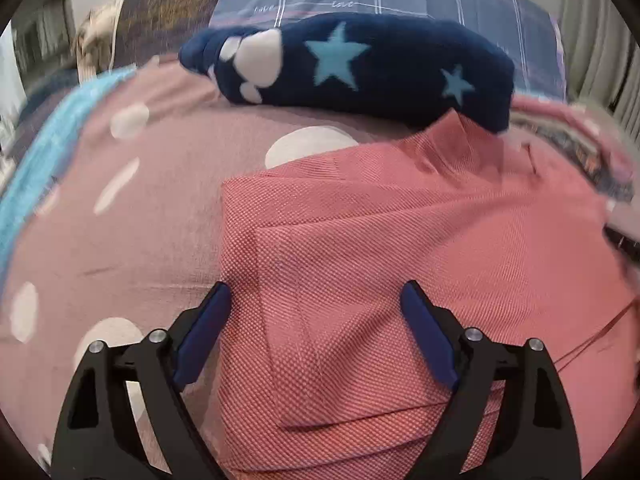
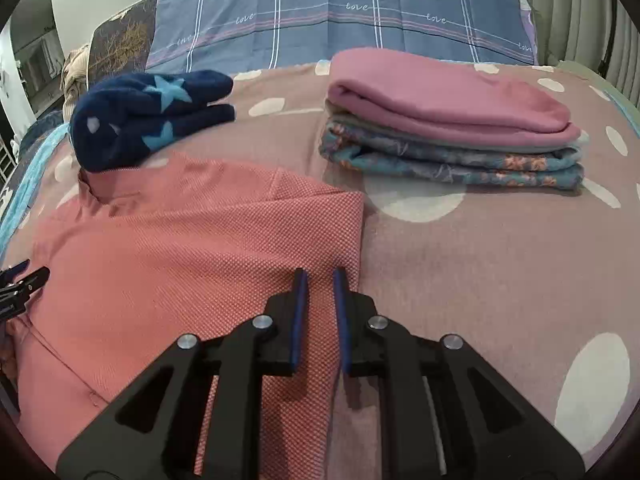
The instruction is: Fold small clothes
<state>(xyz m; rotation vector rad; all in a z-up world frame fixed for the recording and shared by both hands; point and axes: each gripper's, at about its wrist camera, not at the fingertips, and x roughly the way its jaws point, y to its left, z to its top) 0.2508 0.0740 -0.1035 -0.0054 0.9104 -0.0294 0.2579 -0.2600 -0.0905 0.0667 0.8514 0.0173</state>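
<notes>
A salmon-pink knit shirt [image 1: 400,248] lies partly folded on the bed, its left sleeve side folded inward. It also shows in the right wrist view [image 2: 180,248]. My left gripper [image 1: 316,292] is open, with its jaws wide apart over the shirt's left folded part. My right gripper [image 2: 320,276] stands over the shirt's right edge with its jaws nearly together and a strip of shirt fabric between them. The left gripper's tip [image 2: 24,280] shows at the far left of the right wrist view.
A navy fleece garment with light blue stars [image 1: 360,68] [image 2: 148,116] lies beyond the shirt's collar. A stack of folded clothes [image 2: 452,120], pink on top and floral below, sits at the back right. The bedspread [image 2: 500,260] is mauve with white dots. Blue plaid pillows [image 2: 340,12] stand behind.
</notes>
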